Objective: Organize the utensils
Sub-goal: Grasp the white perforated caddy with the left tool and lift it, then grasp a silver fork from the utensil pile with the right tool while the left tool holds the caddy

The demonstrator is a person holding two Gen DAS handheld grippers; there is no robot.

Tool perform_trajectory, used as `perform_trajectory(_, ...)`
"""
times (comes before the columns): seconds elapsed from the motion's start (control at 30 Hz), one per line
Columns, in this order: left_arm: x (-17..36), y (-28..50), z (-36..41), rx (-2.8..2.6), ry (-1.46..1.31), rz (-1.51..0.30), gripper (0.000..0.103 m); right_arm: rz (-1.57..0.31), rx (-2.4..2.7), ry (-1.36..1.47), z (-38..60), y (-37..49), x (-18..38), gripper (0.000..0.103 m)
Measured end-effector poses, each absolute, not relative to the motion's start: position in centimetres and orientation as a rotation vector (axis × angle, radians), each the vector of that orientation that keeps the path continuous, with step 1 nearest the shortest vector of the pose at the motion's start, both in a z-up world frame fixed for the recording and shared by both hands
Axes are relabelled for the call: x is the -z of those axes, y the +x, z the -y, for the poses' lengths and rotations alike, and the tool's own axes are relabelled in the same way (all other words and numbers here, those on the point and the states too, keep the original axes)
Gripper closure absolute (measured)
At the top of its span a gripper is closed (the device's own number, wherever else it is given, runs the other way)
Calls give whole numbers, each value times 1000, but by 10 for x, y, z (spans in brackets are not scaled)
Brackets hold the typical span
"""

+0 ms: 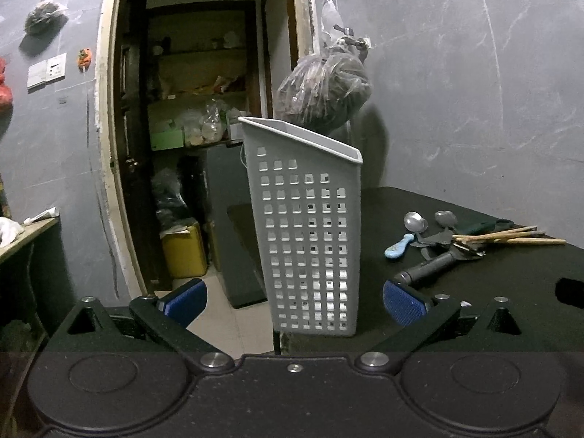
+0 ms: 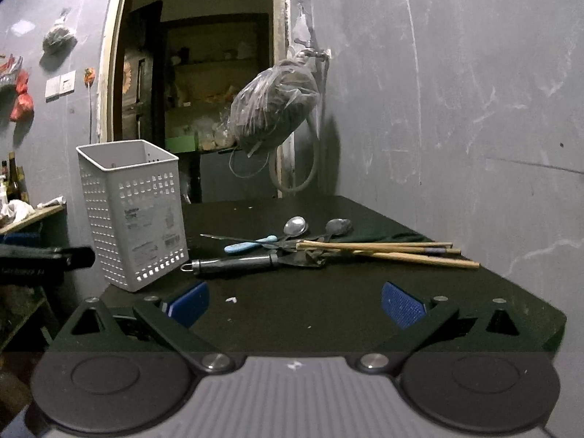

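Observation:
A grey perforated utensil holder (image 1: 308, 226) (image 2: 133, 211) stands upright at the left corner of the black table (image 2: 328, 310). My left gripper (image 1: 295, 303) is open, its blue pads either side of the holder's base without touching it. A pile of utensils lies in the middle of the table: two metal spoons (image 2: 295, 227) (image 1: 416, 223), a blue-handled utensil (image 2: 248, 245) (image 1: 399, 247), a black-handled tool (image 2: 241, 264) (image 1: 430, 268) and wooden chopsticks (image 2: 387, 250) (image 1: 507, 235). My right gripper (image 2: 295, 304) is open and empty, short of the pile.
A grey wall (image 2: 456, 109) borders the table's right and far sides. A plastic bag (image 2: 273, 109) hangs from a tap above the table's far edge. An open doorway (image 1: 197, 109) with shelves lies behind. A small white scrap (image 2: 230, 299) lies on the table.

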State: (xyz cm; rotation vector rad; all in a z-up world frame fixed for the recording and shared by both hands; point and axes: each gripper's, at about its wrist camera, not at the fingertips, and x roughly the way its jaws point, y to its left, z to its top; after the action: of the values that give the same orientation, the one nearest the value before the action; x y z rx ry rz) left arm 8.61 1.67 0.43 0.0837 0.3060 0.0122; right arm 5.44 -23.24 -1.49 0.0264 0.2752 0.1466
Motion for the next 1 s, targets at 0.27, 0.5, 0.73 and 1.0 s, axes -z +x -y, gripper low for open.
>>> perform_trajectory(0.27,-1,121,-14,-3,72,-317,1,-283,-97,-53,228,71,19,0)
perform_trajectory(0.5,6,138,-12,8,68,-326,1,-289,-83,-102,224,83,21,0)
perform_trajectory(0.73,6,156,-15,-35,40,-356,1,-248,-75,-229,214,92,18,0)
perform_trajectory(1.0,6,165,-19,6,-12,-342,3,-125,-101,-578,175,112,16,0)
